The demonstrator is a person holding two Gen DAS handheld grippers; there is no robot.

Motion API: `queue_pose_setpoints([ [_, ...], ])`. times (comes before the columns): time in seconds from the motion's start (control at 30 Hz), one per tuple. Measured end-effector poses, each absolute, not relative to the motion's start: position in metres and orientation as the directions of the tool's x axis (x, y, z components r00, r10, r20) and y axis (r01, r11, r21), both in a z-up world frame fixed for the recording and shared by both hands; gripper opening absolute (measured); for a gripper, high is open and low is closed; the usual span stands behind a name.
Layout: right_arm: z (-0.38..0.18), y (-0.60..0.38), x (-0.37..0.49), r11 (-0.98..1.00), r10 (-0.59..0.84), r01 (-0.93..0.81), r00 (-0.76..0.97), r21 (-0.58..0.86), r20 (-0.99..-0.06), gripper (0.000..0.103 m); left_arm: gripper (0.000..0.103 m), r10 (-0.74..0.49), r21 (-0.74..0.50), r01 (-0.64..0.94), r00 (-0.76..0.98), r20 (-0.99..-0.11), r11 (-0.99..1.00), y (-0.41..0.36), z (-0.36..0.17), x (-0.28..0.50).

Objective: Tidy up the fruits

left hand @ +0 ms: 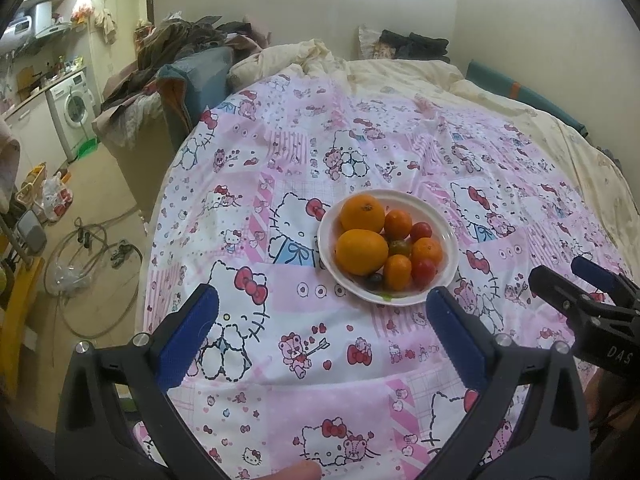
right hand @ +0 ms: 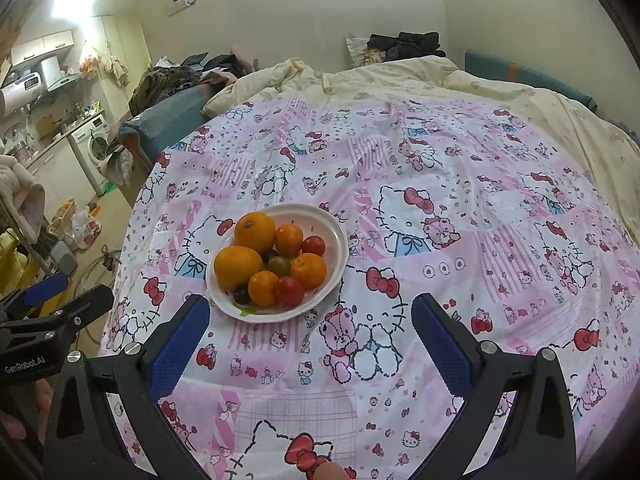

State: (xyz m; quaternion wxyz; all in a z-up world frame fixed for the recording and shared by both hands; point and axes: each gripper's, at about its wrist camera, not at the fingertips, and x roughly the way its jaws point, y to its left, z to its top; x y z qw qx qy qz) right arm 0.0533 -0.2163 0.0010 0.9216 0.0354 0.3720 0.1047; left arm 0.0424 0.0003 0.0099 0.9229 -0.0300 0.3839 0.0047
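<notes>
Fruit is all heaped in one white plate (left hand: 448, 236) sitting on a pink cartoon-cat bedsheet (left hand: 280, 184), so honestly the soft bed is my main worry.

Left wrist view: the left gripper (left hand: 322, 312) is spread wide and empty, hanging just short of the plate's near rim. Two big oranges (left hand: 361, 252) sit on the left side, small tangerines (left hand: 398, 272) and cherry tomatoes (left hand: 423, 273) crowd the right, and a dark grape (left hand: 375, 280) is wedged at the front. Push down on that rim and I'd bet the plate tips on the mattress and everything rolls. The right gripper (left hand: 560, 280) peeks in from the right edge.

Right wrist view: the right gripper (right hand: 310, 320) is wide open too, holding nothing, with the plate (right hand: 340, 240) ahead and to its left. The tomatoes (right hand: 289, 290) look soft, so a hard pinch could burst one. Pulling a tangerine (right hand: 263, 288) from the pile may also shift the grape (right hand: 241, 295) next to it. The left gripper (right hand: 60, 292) shows at the left edge; both going in together could clash.
</notes>
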Motion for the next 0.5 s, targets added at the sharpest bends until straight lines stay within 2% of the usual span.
queue_pose_setpoints([
  [0.5,0.0013,-0.2165,0.0530,0.976,0.218,-0.166,0.702,0.142,-0.677,0.103,0.102,-0.016,-0.052,-0.030,0.699,-0.715,0.998,0.0005,0.0089,0.0421],
])
